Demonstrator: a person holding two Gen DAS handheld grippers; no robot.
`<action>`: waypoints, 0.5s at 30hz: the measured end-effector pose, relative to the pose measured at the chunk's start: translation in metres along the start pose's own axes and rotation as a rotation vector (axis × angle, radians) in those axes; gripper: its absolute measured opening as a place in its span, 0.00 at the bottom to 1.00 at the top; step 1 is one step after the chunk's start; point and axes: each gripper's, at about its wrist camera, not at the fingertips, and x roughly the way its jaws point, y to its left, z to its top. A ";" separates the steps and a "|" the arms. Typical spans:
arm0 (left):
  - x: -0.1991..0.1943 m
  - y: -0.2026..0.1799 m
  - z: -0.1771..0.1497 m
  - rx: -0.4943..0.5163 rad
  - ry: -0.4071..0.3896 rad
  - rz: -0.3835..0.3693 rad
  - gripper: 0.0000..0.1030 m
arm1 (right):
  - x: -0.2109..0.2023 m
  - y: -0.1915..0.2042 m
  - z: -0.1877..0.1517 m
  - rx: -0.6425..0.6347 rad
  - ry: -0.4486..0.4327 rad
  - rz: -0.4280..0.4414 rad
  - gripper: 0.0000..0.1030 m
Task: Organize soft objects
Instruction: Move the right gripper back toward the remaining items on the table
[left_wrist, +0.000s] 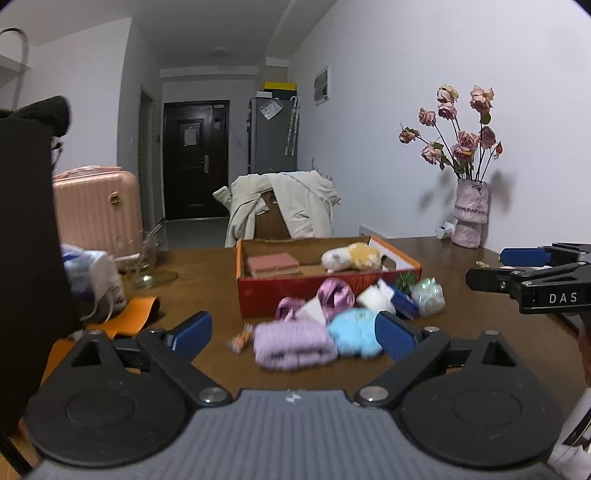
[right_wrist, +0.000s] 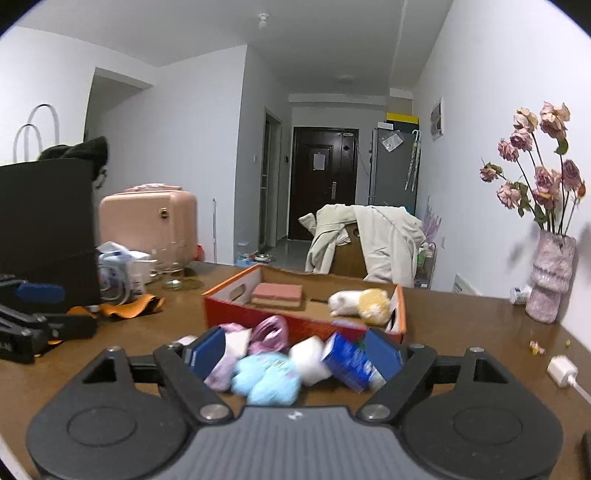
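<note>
An orange-red cardboard box (left_wrist: 325, 291) stands mid-table and holds a pink sponge (left_wrist: 273, 264) and a white-and-yellow plush toy (left_wrist: 351, 256). In front of it lies a pile: a lilac knitted piece (left_wrist: 291, 343), a light blue fluffy piece (left_wrist: 354, 330), a purple satin scrunchie (left_wrist: 334, 293), a white soft lump (left_wrist: 375, 297) and a blue packet (left_wrist: 404, 304). My left gripper (left_wrist: 295, 330) is open just short of the pile, touching nothing. My right gripper (right_wrist: 295, 352) is open too, facing the blue fluffy piece (right_wrist: 266, 380) and the blue packet (right_wrist: 349, 363), with its pads off them.
A vase of dried roses (left_wrist: 471, 212) stands at the far right by the wall. A black case (left_wrist: 26, 258), a plastic bag (left_wrist: 92, 273), a glass dish (left_wrist: 153, 277) and an orange cloth (left_wrist: 136, 317) crowd the left. A white charger (right_wrist: 561, 369) lies near the right.
</note>
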 end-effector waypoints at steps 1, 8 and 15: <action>-0.007 0.001 -0.006 -0.007 -0.004 0.012 0.95 | -0.008 0.007 -0.008 -0.005 -0.006 0.005 0.81; -0.043 0.009 -0.039 -0.093 0.021 0.039 0.95 | -0.049 0.043 -0.049 -0.050 0.008 0.081 0.86; -0.039 0.008 -0.039 -0.091 0.019 0.036 0.95 | -0.044 0.057 -0.049 -0.041 0.015 0.109 0.86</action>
